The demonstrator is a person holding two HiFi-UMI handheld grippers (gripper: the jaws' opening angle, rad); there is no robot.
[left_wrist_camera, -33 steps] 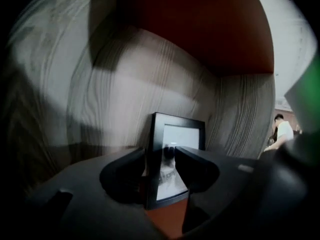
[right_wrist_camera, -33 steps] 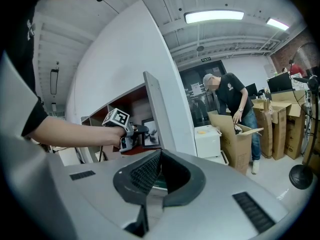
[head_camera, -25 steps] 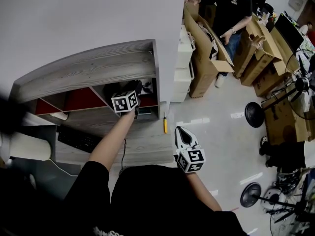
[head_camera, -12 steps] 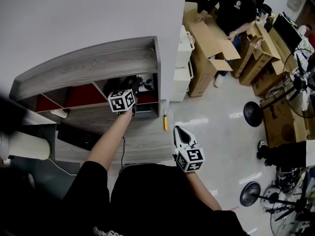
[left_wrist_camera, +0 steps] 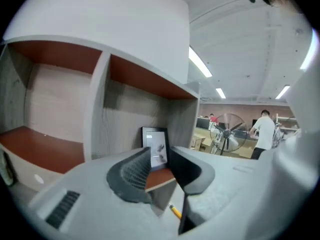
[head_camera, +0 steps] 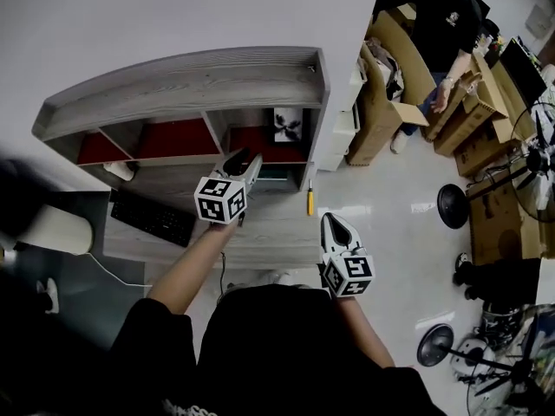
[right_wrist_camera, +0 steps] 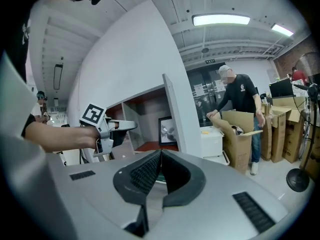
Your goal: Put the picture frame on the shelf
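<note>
1. Grey ribbed pads line the left claw (head_camera: 251,156) (left_wrist_camera: 159,156). Its jaws stand apart and are closing, with nothing between them.
2. Looking along those jaws, the picture frame (left_wrist_camera: 154,141) shows beyond the tips, clear of both pads and not touched.
3. The left claw is held out on a bare arm in front of the shelf (head_camera: 199,81), pointing into its right-hand end.
4. The picture frame (head_camera: 287,125) stands upright at the back of the rightmost upper compartment, on a red board (head_camera: 173,137). It sits close to the shelf's right side wall.
5. The right claw (head_camera: 332,219) (right_wrist_camera: 160,154) is held low near the person's body, well apart from the shelf. Its jaws are closed tip to tip on nothing.
6. From the right claw's side, the picture frame (right_wrist_camera: 168,130) shows inside the open compartment, with the left claw (right_wrist_camera: 131,126) out in front of it.
7. A yellow-handled screwdriver (head_camera: 310,200) lies on the grey ledge below the shelf, between the two claws.
8. A black keyboard (head_camera: 156,219) lies further left on that ledge.
9. Off to the right, a person (head_camera: 447,24) in a black shirt bends over an open cardboard box (head_camera: 386,94) on the shiny floor (head_camera: 390,232).
10. A fan (head_camera: 538,154) stands at the far right.
</note>
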